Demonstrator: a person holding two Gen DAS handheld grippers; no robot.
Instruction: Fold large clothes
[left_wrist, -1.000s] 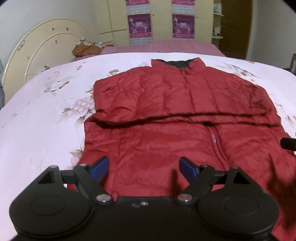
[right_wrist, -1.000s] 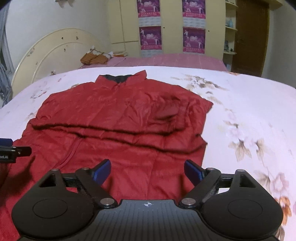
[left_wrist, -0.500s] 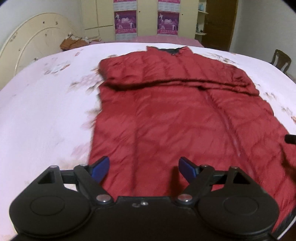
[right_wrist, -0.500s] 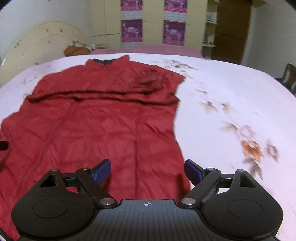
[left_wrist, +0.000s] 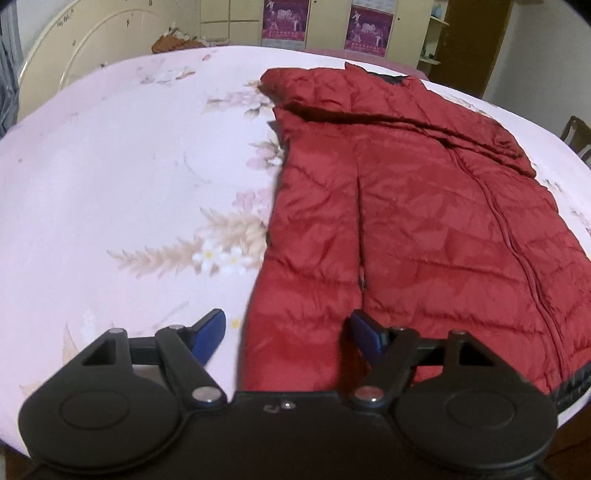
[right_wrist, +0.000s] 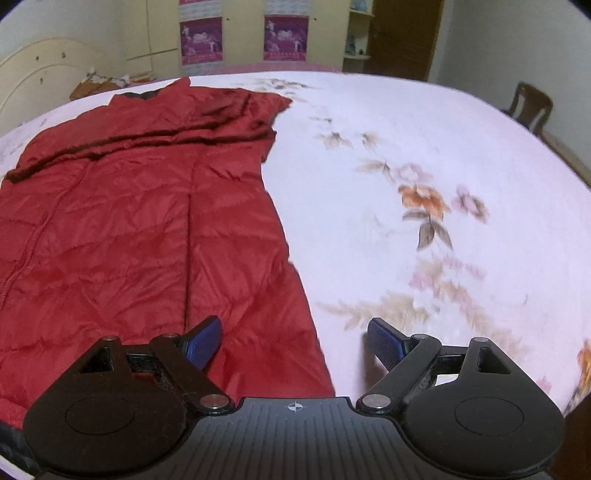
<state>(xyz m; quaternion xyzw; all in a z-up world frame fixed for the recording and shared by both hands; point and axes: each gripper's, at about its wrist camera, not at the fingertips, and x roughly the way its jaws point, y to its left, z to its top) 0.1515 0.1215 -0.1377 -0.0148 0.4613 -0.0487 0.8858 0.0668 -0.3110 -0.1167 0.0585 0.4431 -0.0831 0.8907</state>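
Note:
A red quilted jacket (left_wrist: 417, 218) lies flat on the pink flowered bedspread (left_wrist: 122, 173), collar at the far end, both sleeves folded across the chest. It also shows in the right wrist view (right_wrist: 133, 236). My left gripper (left_wrist: 288, 338) is open and empty, low over the jacket's near left hem corner. My right gripper (right_wrist: 295, 345) is open and empty, low over the jacket's near right hem corner, with the side edge running between its blue pads.
The bedspread (right_wrist: 424, 177) spreads wide to either side of the jacket. A cream headboard (left_wrist: 85, 40) stands at the far left. A wooden chair (right_wrist: 530, 107) is beyond the bed's right edge. A basket (left_wrist: 173, 38) sits at the far end.
Both grippers have drawn back toward the jacket's hem and moved outward, the left to the left hem corner, the right to the right hem corner. Both stay open.

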